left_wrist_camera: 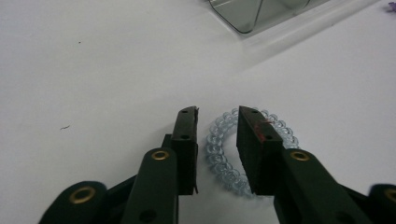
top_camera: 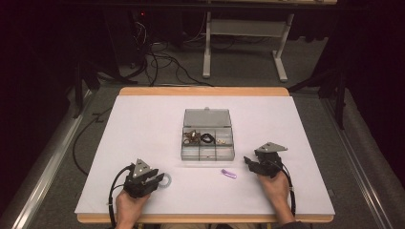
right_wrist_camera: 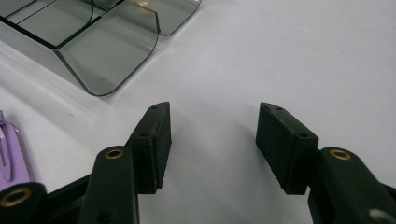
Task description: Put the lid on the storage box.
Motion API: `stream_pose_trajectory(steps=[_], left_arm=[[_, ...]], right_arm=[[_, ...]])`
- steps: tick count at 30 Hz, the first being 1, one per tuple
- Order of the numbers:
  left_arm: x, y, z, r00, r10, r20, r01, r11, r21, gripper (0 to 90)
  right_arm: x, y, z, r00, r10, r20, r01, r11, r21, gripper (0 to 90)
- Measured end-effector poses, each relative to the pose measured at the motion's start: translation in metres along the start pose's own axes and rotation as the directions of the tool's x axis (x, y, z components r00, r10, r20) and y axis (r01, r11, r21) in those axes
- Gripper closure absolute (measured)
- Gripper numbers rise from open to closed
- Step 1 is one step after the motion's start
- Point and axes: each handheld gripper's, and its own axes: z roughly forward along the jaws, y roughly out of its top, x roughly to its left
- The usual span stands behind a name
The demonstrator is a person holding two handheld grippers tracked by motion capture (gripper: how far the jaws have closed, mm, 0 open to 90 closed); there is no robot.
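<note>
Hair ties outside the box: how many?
1: a clear coil hair tie on the table by the left gripper, its jaws astride one side of it. The box may hold more.

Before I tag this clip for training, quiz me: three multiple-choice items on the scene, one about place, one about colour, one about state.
1. Where does the hair tie lie?
A. In the box
B. On the table at the left gripper
C. On the floor

2. What colour is the hair clip?
A. Purple
B. Red
C. Green

3. How is the box?
A. Lid shut
B. Upside down
C. Lid open

Answers:
1 B, its coil runs between the jaws on the white table.
2 A, it lies lilac before the box.
3 C, the lid stands back and the compartments show.
</note>
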Motion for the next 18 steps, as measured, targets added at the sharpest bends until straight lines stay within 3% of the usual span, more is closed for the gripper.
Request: stream_pose_trajectory(steps=[3, 6, 18], left_arm=[[-0.0001, -0.0008, 0.0014, 1.0, 0.006, 0.0, -0.006, 1.0, 0.007, 74.3], [-0.0024, -0.0011, 0.0034, 0.9992, 0.031, -0.027, -0.03, 0.9993, 0.022, 75.9], [-0.004, 0.0012, 0.0041, 0.9981, 0.058, -0.021, -0.058, 0.9981, 0.021, 82.1]], right_arm=[[0.0, 0.0, 0.0, 1.0, 0.0, 0.0, 0.0, 1.0, 0.0, 45.5], [0.0001, 0.0, 0.0, 1.0, -0.001, 0.0, 0.001, 1.0, 0.0, 45.2], [0.0002, -0.0001, 0.0, 1.0, -0.003, 0.002, 0.003, 1.0, 0.0, 44.5]])
